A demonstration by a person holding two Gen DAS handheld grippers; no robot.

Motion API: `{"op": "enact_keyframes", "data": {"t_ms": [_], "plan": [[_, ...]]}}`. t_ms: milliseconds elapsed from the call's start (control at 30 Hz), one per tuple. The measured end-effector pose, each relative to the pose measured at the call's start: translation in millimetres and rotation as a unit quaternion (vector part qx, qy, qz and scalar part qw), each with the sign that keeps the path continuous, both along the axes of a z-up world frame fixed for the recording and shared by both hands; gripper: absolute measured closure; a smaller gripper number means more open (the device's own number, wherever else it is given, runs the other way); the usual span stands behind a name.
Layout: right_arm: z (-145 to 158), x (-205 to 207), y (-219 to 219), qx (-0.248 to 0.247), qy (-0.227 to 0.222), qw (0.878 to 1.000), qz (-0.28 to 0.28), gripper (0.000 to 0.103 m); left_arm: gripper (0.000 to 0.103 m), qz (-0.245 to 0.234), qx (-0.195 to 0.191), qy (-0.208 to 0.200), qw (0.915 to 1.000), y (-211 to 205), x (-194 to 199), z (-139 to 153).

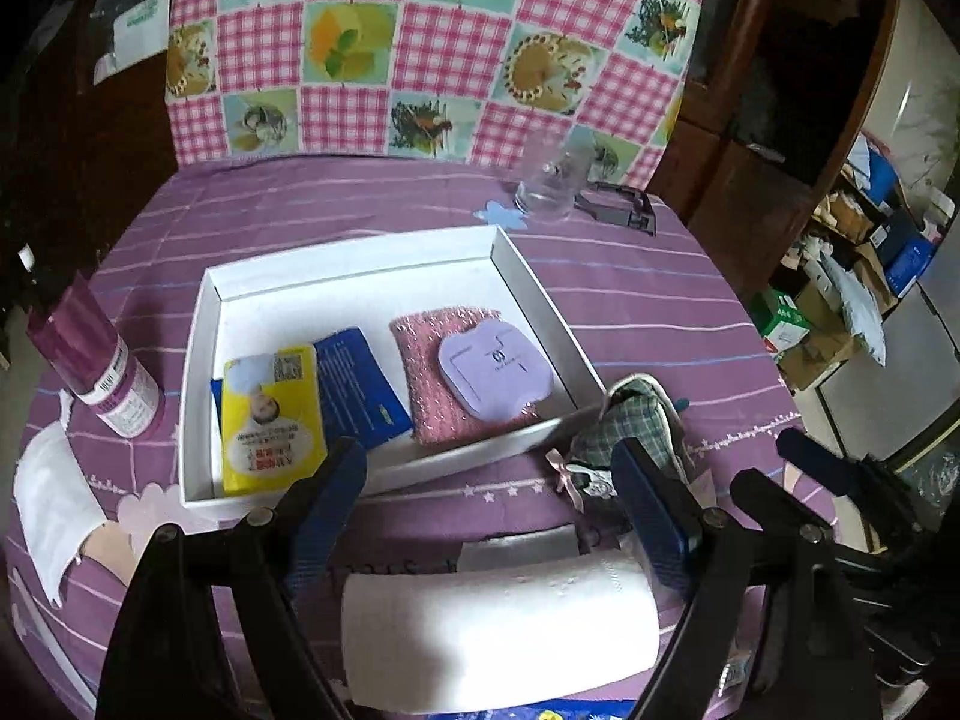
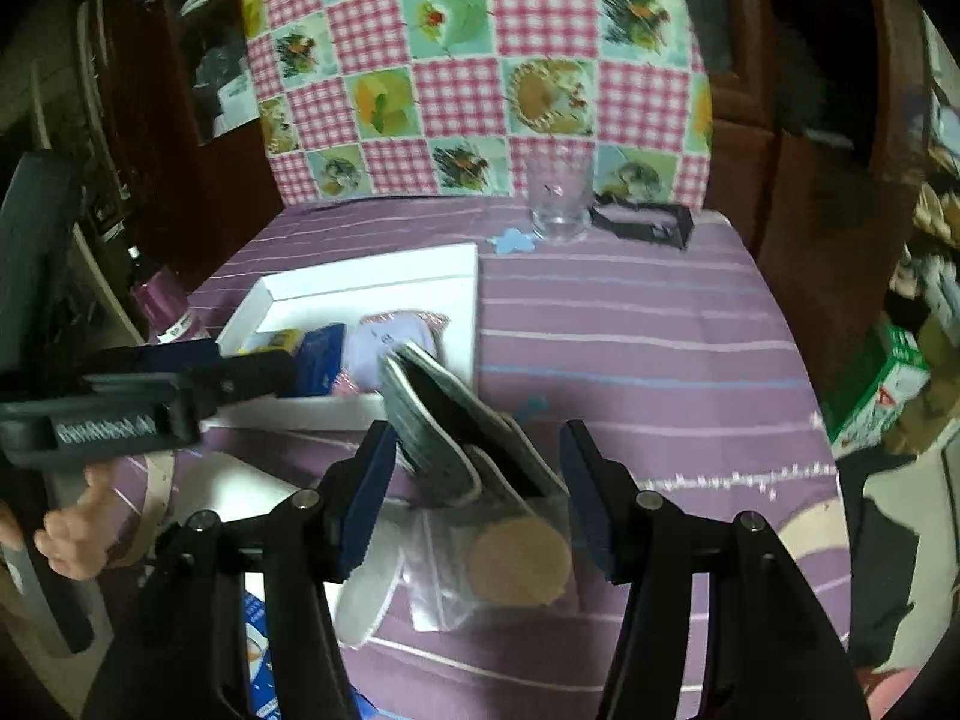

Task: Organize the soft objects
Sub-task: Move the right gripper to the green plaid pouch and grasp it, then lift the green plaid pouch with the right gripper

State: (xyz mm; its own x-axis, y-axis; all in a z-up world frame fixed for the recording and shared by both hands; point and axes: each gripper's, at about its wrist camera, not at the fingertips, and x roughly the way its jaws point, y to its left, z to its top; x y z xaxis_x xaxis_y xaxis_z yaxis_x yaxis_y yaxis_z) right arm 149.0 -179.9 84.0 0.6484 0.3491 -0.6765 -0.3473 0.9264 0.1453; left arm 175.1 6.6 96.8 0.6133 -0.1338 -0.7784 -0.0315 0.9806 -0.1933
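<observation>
1. A purple striped cloth (image 1: pixel 630 312) covers the desk, and one pink checked chair cover (image 1: pixel 432 48) printed with fruit rises behind its far edge.
2. One shallow white box (image 1: pixel 201 348) lies open on the desk and serves as the landmark here.
3. Inside the box lie four soft items: one yellow tissue pack (image 1: pixel 270 414) by its near-left wall, one blue packet (image 1: pixel 354 384) just right of that, one pink sparkly cloth (image 1: pixel 429 372) further right, and one lilac pad (image 1: pixel 495 372) resting on the cloth.
4. One small plaid pouch (image 1: pixel 624 420) with a pink bow leans at the box's near-right corner, outside it.
5. Left of the box stands one purple bottle (image 1: pixel 102 360); beyond its far-right corner stand one clear glass (image 1: pixel 549 186) and one black frame-like object (image 1: pixel 624 210).
6. In front of the box lies one white folded pad (image 1: pixel 498 624).
7. The left claw (image 1: pixel 498 480) is released, its two blue pads spread wide above the white pad, gripping nothing.
8. The right claw (image 2: pixel 480 480) has its pads apart on either side of the plaid pouch (image 2: pixel 438 420); blur hides whether they press it.
9. One clear bag holding a tan disc (image 2: pixel 519 564) lies under the right claw.
</observation>
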Motion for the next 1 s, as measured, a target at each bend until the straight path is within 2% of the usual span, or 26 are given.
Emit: {"op": "enact_keyframes", "data": {"t_ms": [100, 300, 533, 1000], "plan": [[-9, 0, -15, 0.029, 0.008, 1.000, -0.008, 0.046, 0.020, -0.008, -0.006, 0.001, 0.9999, -2, 1, 0], [-15, 2, -26, 0.075, 0.013, 0.997, -0.010, 0.048, 0.020, -0.012, 0.015, 0.011, 0.9997, -13, 3, -8], [-20, 2, -6, 0.051, 0.007, 0.999, 0.002, 0.051, 0.022, -0.014, 0.047, 0.043, 0.9978, -15, 9, -19], [-22, 26, 39, -0.014, -0.001, 1.000, -0.010, 0.051, 0.023, 0.032, 0.029, 0.063, 0.9971, 23, 16, -25]]}}
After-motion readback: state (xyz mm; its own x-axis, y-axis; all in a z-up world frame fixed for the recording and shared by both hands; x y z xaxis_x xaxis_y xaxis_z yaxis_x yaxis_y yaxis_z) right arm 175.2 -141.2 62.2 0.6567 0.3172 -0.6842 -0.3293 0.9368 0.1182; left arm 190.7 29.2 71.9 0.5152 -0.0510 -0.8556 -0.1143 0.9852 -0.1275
